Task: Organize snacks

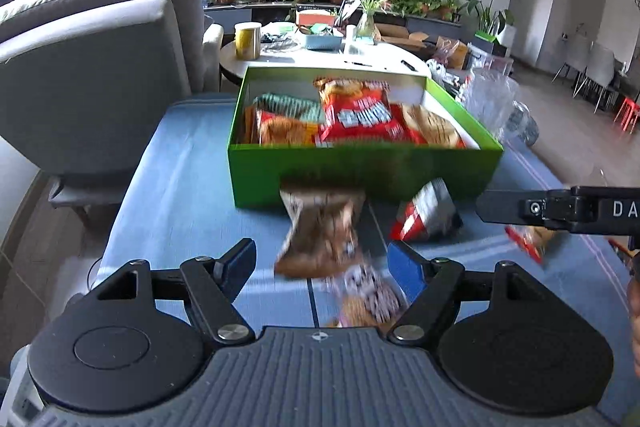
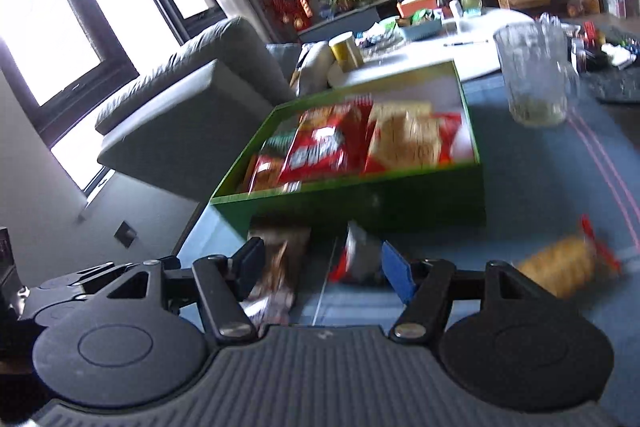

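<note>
Just ahead of the spread, empty left gripper lies the brown snack packet, its long axis running toward the green box, nearer this hand than the equally open, empty right gripper.

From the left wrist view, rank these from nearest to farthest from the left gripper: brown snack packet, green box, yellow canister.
Measured from the left gripper:
1. Brown snack packet, on the blue tabletop just ahead of the fingers.
2. Green box, behind the packet, centre.
3. Yellow canister, on the white table beyond, left of centre.
</note>
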A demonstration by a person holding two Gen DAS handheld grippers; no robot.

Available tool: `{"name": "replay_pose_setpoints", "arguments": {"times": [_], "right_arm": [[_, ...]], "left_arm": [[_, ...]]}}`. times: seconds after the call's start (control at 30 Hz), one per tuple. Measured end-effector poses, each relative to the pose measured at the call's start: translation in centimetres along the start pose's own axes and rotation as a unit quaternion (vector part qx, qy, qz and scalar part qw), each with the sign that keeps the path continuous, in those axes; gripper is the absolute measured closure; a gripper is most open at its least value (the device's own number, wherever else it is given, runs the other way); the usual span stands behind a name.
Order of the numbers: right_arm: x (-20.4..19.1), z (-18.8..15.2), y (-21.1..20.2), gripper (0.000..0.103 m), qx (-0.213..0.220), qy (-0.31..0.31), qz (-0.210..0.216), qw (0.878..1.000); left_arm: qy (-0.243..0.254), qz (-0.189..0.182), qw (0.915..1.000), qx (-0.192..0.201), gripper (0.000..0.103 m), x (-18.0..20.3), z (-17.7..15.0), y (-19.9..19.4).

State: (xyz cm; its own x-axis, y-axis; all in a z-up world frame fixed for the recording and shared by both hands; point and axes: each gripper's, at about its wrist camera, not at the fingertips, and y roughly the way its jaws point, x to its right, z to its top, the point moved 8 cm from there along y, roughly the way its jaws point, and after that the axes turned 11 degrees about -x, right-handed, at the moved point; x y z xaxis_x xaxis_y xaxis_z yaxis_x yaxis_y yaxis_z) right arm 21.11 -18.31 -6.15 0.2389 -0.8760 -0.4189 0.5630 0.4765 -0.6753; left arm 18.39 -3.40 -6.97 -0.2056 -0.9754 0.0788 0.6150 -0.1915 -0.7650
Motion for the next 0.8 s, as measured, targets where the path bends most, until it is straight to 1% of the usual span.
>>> {"name": "replay_pose_setpoints", "arguments": {"times": [0.07, 0.13, 0.3, 0.43, 0.67, 0.8], "right_arm": [[-0.5, -0.9, -0.5, 0.039, -0.002, -0.002, 0.0, 1.0], [-0.9, -1.8, -1.0, 0.038, -0.002, 0.0, 0.003, 1.0], [-1.0, -4.4, -1.2, 0.038, -0.016, 0.009, 0.013, 1.0], [-0.8, -5.6, -1.3, 0.038, -0.024, 0.017, 0.011, 1.0], [-0.3, -5.9, -1.9, 0.037, -0.015, 0.022, 0.014, 1.0], [0.1, -6.1, -1.4, 0.036, -0.019, 0.025, 0.014, 0.999]], "left_arm": [[0.004, 0.002, 1.0, -0.003, 0.032, 0.2, -1.3, -0.6], [-0.003, 0.004, 0.9999, -0.009, 0.03, 0.2, -2.5, -1.0], [-0.023, 0.012, 0.9989, -0.04, 0.03, -0.1, -4.8, -0.6], [-0.028, 0.009, 0.9983, -0.051, 0.03, 0.2, -5.6, -0.4], [-0.031, 0.004, 0.9966, -0.077, 0.03, 1.2, -6.2, 0.8], [-0.043, 0.017, 0.9948, -0.091, 0.03, 0.8, -6.5, 1.8]]}}
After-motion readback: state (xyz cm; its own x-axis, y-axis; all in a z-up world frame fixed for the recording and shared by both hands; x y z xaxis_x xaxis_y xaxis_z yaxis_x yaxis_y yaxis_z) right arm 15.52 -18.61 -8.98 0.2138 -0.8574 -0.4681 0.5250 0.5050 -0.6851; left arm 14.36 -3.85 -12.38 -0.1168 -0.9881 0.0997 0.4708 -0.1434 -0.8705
